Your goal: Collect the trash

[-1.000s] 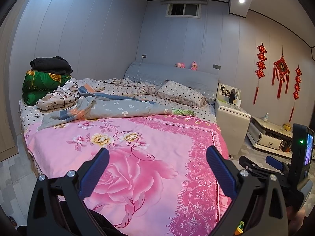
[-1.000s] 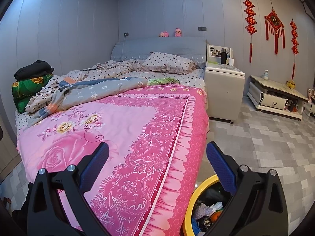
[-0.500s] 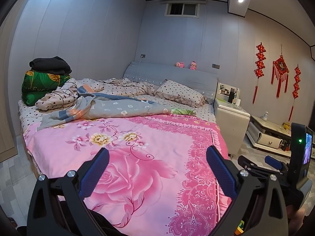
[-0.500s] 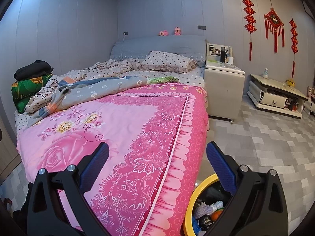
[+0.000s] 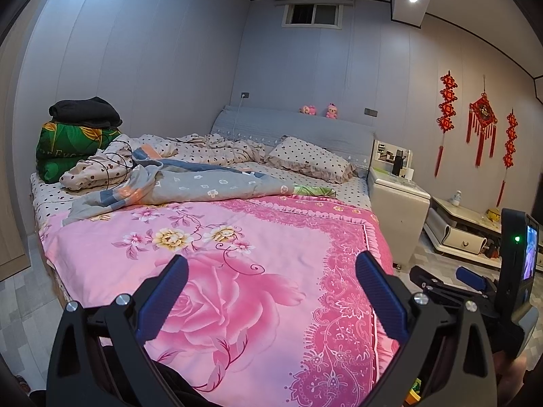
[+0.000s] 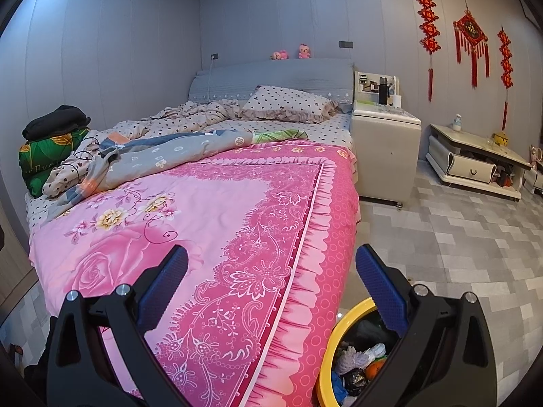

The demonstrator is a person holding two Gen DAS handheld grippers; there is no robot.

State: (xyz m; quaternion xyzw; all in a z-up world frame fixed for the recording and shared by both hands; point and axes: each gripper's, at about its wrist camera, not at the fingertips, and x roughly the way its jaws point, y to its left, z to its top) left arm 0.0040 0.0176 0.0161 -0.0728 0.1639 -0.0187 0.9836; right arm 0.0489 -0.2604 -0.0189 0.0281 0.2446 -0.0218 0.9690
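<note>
Yellow bin (image 6: 334, 332), on the floor at the bed's near corner: holds mixed trash (image 6: 359, 361), so collecting appears well advanced. Pink bedspread (image 5: 237, 264): no litter visible. Left gripper (image 5: 271, 291) and right gripper (image 6: 271, 288): jaws spread wide, empty.

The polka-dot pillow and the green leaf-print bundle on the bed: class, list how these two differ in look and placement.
The polka-dot pillow is pale with dark dots; the green leaf-print bundle is dark green with yellow leaves. The pillow lies by the headboard with nothing on it; the bundle sits at the bed's far-left edge, with black folded clothing on top. Both rest on the dotted sheet.
</note>
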